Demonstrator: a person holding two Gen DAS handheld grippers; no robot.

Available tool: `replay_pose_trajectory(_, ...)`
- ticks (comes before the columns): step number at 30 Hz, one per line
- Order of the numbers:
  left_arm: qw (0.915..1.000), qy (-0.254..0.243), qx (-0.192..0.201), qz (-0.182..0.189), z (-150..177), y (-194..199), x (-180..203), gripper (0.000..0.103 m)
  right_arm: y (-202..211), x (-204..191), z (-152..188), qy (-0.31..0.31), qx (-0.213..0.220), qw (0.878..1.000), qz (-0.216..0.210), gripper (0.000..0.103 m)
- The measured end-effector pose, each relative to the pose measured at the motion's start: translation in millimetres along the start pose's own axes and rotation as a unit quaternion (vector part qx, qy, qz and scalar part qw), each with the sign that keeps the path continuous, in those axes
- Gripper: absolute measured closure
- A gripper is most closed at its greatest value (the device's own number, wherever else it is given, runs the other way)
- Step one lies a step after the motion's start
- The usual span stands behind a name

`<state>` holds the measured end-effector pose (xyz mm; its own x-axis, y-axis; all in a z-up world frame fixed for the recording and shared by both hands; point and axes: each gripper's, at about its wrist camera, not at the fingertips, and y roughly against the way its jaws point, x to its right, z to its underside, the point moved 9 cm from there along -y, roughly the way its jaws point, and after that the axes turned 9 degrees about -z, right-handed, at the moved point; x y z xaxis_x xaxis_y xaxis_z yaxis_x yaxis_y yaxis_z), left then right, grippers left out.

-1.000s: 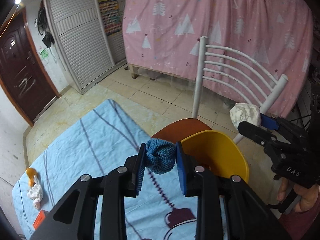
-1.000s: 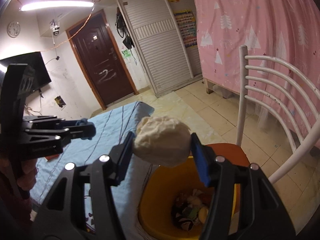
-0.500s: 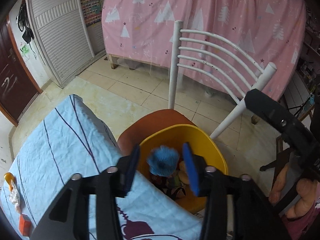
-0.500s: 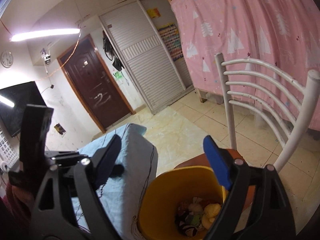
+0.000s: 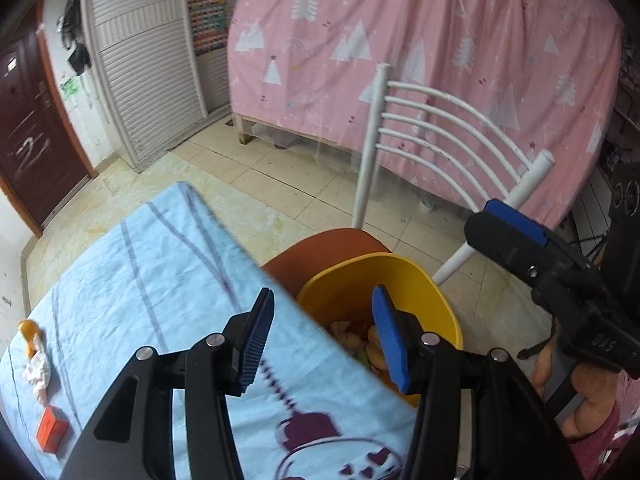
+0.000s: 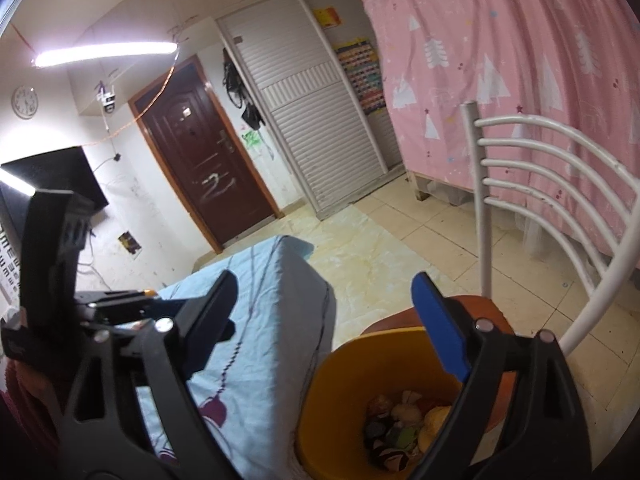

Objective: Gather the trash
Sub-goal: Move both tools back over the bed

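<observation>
Since both jaws are empty over the yellow bin (image 5: 420, 280), what's left sits far left on the tabletop (image 5: 132, 264): white wad (image 5: 37, 372), orange box (image 5: 51, 434). Left hand-held gripper (image 5: 322, 334) is released and nearer; right hand-held gripper (image 6: 324, 320) is opening, empty.

Each hand-held gripper (image 5: 324, 336) (image 6: 332, 320) is black with blue ribbed pads (image 5: 390, 344), silver screws, white "DAS" lettering; pink sleeve (image 5: 624, 420).
</observation>
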<state>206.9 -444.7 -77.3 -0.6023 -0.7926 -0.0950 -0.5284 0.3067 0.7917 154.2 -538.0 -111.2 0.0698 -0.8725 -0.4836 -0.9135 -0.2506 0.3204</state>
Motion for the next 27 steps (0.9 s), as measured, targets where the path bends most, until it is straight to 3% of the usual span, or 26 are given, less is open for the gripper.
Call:
replay_pose_trajectory(7, 0.9981, 0.053, 0.015, -0.026, 16.6, 22.8, -65.7, 0.059, -26.7, -47.0, -4.0, 0.033, -0.019, 0.999, -0.016, 0.015)
replay_pose_trajectory(14, 0.9942, 0.094, 0.021, -0.048, 39.0, 40.2, -129.2, 0.042, -61.0, -97.6, 2.1, 0.066, -0.046, 0.996, -0.036, 0.014)
replay_pose_trajectory(27, 0.9824, 0.140, 0.017, -0.123, 94.6, 51.6, -236.0, 0.031, -119.1, -183.3, 29.8, 0.125, -0.104, 0.984, -0.068, 0.011)
